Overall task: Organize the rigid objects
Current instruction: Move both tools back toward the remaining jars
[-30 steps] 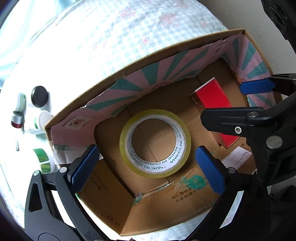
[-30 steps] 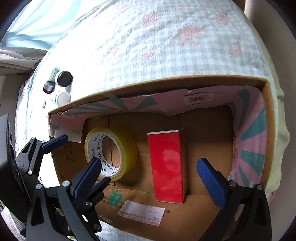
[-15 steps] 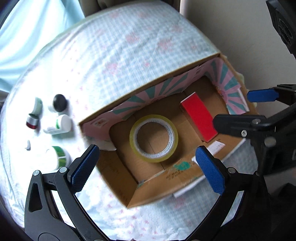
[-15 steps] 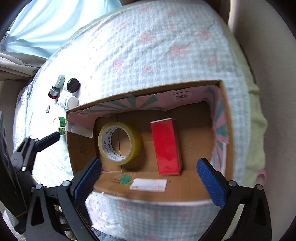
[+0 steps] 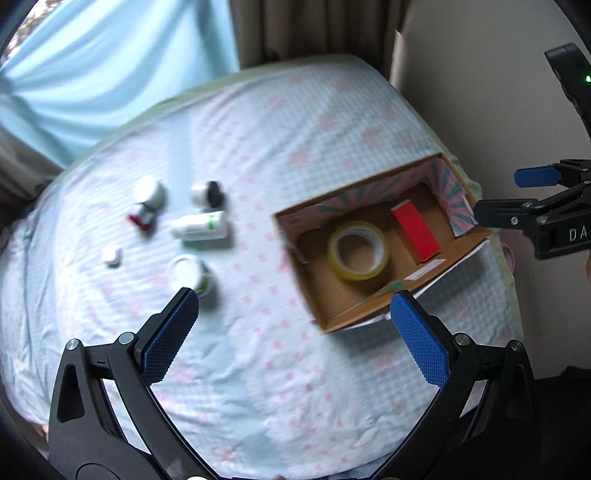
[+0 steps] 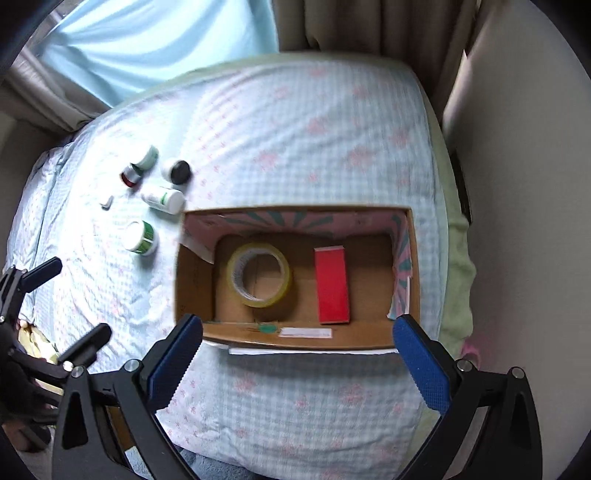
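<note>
An open cardboard box lies on the bed. Inside it a yellow tape roll lies flat beside a red box. Left of the box, several small containers lie on the sheet: a white bottle with a green label, a white-lidded green jar, a black-capped jar, a red-capped bottle and a tiny white piece. My left gripper is open and empty, high above the sheet. My right gripper is open and empty above the box's near wall.
The bed carries a pale blue checked sheet with pink flowers. A light blue curtain and brown drapes hang behind it. A beige wall runs along the right. A green blanket edge shows beside the box.
Both grippers have pulled up and back from the box, which now looks much smaller. The left one has swung left, bringing the containers fully into view. Both stayed open.
</note>
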{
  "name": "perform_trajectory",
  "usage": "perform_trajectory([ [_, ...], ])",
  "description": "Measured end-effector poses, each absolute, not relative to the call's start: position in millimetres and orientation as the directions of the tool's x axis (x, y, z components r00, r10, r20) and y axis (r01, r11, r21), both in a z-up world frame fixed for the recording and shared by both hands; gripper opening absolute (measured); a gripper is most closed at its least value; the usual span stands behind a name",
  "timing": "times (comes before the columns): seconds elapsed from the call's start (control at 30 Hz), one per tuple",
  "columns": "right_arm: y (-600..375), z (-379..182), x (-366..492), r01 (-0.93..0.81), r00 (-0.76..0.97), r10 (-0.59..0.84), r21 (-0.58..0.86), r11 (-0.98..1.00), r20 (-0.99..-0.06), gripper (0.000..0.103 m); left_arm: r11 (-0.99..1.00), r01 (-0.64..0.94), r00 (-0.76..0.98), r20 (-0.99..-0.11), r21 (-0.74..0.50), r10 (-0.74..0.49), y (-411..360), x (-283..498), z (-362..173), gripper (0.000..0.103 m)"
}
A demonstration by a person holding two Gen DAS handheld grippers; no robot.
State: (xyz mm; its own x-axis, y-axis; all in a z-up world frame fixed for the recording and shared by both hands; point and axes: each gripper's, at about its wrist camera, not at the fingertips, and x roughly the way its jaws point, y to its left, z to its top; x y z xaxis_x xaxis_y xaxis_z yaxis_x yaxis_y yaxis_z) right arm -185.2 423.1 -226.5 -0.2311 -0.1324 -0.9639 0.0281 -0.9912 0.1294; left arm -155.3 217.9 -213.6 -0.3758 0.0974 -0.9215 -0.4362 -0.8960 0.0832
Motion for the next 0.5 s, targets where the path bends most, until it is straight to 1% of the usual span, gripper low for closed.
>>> perform_trajectory([
  [0.23, 367, -193, -170, 0.085, -0.298, -0.152, 0.132, -0.988, -0.942, 0.103, -0.931, -0.357, -0.422, -0.903, 0.079, 0.085, 138, -143, -181, 0.103],
  [0.4, 317, -176, -159, 0.139, -0.349, -0.155, 0.113, -0.984, -0.924, 0.103, -0.937, -0.340, -0.453, -0.887, 0.084, 0.085, 77, -148, -171, 0.103],
  [0.5, 284, -173, -152, 0.137, -0.367, -0.157, 0.113, -0.984, -0.917, 0.103, -0.940, -0.334, -0.457, -0.884, 0.069, 0.097, 39, -158, -169, 0.103],
])
